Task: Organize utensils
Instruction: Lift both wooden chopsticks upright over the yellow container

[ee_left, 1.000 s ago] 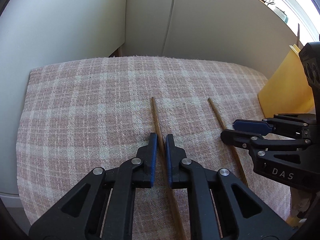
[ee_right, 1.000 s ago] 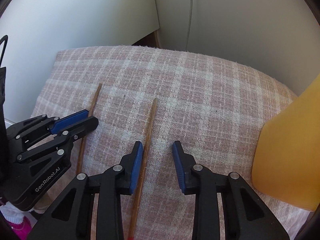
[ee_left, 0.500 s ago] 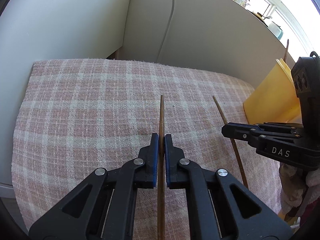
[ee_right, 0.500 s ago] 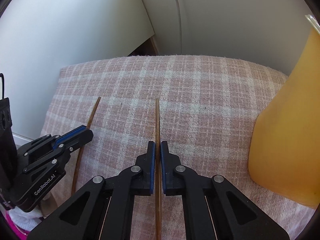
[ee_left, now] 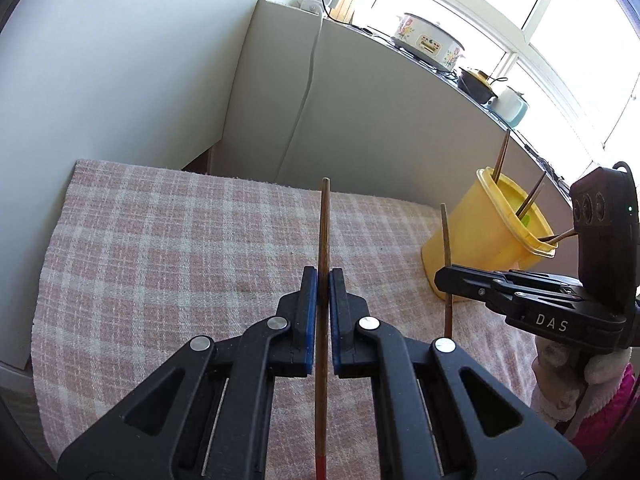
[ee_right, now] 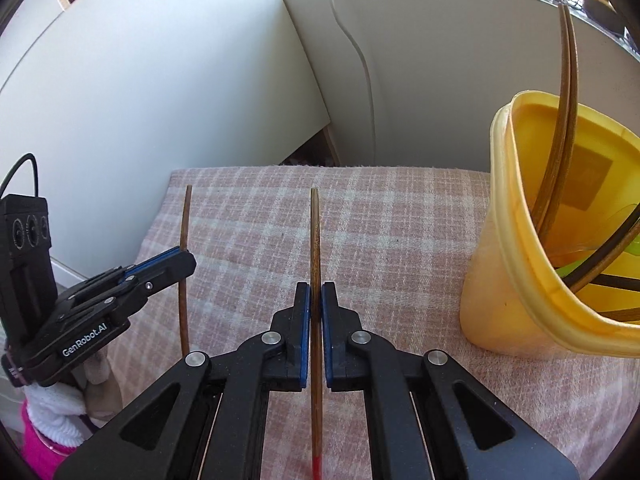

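Two tools clamped | left tool: chopstick | right tool: second chopstick

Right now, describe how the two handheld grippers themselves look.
Both are matte black with blue finger pads and silver rivets. The right gripper reads "DAS"; the left gripper reads "GenRobot.AI" and trails a black cable. White fuzzy cuffs and pink sleeves show behind them.

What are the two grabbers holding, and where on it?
Each holds one wooden chopstick. The left gripper pinches its chopstick around mid-length; the right gripper pinches the other chopstick likewise, both red-tipped ends pointing back.
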Demonstrator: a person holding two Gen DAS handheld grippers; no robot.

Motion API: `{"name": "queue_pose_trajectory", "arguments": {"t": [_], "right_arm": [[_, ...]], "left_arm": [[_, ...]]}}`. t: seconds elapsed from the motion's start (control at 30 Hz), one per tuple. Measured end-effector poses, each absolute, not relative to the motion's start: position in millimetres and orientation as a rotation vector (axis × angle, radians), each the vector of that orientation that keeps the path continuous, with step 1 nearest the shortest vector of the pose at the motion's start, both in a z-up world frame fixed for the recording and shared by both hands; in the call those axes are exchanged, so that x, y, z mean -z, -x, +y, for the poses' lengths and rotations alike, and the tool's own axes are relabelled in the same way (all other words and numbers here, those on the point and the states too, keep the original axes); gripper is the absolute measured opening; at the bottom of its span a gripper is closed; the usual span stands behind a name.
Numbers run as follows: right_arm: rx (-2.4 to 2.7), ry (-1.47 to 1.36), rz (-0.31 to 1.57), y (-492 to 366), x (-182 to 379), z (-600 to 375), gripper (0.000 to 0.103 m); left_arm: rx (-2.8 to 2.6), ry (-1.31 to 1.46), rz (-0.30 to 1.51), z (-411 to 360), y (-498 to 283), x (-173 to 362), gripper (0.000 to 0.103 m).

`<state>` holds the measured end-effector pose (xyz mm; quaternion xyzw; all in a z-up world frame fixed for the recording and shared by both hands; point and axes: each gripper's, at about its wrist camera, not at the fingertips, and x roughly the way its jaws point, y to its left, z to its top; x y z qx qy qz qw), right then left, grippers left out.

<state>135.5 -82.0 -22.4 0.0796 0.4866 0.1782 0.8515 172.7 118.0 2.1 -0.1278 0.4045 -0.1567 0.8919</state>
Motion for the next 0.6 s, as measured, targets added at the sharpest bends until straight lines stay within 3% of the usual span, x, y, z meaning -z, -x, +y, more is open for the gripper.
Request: {"name": "queue_pose_trajectory", "arguments": {"t": [0.6], "right_arm": [[-0.363, -0.198, 0.776, -63.3, -23.8, -124.2, 0.004]], "left_arm": [[0.355, 0.299, 0.616, 108.5, -64.1, -41.9, 0.004]]}}
